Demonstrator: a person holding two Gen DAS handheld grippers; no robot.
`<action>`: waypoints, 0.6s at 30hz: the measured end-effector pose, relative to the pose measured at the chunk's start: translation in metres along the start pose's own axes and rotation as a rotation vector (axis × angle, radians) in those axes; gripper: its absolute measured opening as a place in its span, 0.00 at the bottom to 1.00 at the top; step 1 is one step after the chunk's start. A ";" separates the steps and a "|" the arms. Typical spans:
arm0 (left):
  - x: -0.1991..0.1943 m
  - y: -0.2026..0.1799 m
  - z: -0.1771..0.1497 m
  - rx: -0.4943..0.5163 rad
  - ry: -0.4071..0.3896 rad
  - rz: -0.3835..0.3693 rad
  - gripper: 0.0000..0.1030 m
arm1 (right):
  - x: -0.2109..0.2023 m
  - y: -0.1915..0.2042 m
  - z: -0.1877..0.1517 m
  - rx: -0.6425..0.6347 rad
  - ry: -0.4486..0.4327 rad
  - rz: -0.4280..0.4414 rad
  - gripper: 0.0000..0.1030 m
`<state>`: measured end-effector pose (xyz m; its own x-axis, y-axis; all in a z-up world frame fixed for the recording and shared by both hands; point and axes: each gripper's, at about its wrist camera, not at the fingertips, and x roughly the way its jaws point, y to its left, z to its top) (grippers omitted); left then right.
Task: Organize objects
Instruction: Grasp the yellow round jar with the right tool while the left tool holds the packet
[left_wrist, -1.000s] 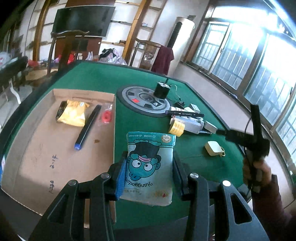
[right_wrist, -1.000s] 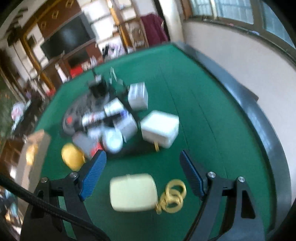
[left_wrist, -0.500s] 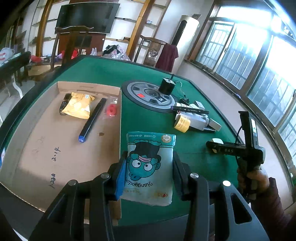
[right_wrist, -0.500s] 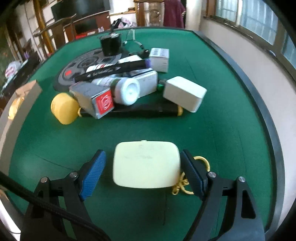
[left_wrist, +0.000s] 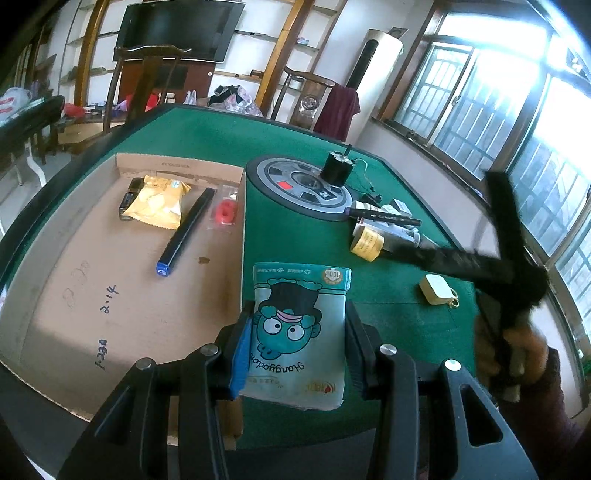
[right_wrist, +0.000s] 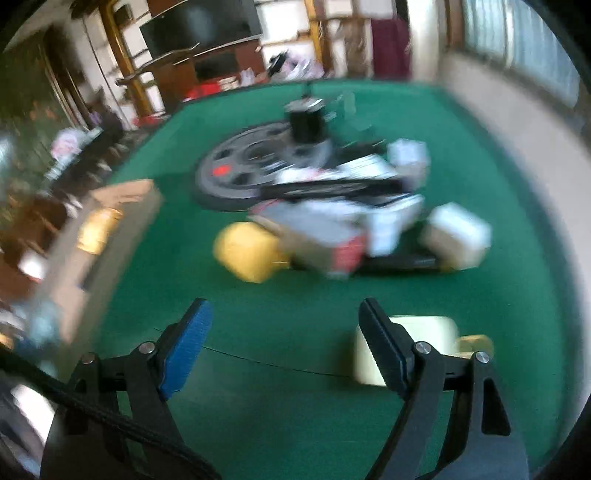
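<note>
Left wrist view caught the left gripper clamping the tissue pack beside the cardboard box, while only the blurred right view showed the right gripper gaping, the cream case outside its right finger.

On the green felt table, the shallow cardboard tray lies along its left edge, holding a yellow snack packet near the tray's far edge, a long black marker just right of it.
</note>
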<state>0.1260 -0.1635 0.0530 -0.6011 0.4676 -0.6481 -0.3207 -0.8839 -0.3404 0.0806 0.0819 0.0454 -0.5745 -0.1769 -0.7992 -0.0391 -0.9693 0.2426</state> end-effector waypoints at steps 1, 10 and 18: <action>-0.002 0.001 0.000 -0.001 -0.005 -0.002 0.37 | 0.006 0.000 0.004 0.027 0.008 0.018 0.79; -0.009 0.031 0.002 -0.057 -0.017 -0.009 0.37 | 0.054 0.010 0.030 0.199 0.046 -0.056 0.60; -0.017 0.059 0.003 -0.094 -0.039 0.029 0.37 | 0.060 0.016 0.030 0.176 0.057 -0.141 0.29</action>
<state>0.1151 -0.2232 0.0459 -0.6377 0.4398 -0.6324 -0.2335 -0.8927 -0.3853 0.0213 0.0605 0.0179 -0.5063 -0.0563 -0.8605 -0.2603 -0.9413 0.2148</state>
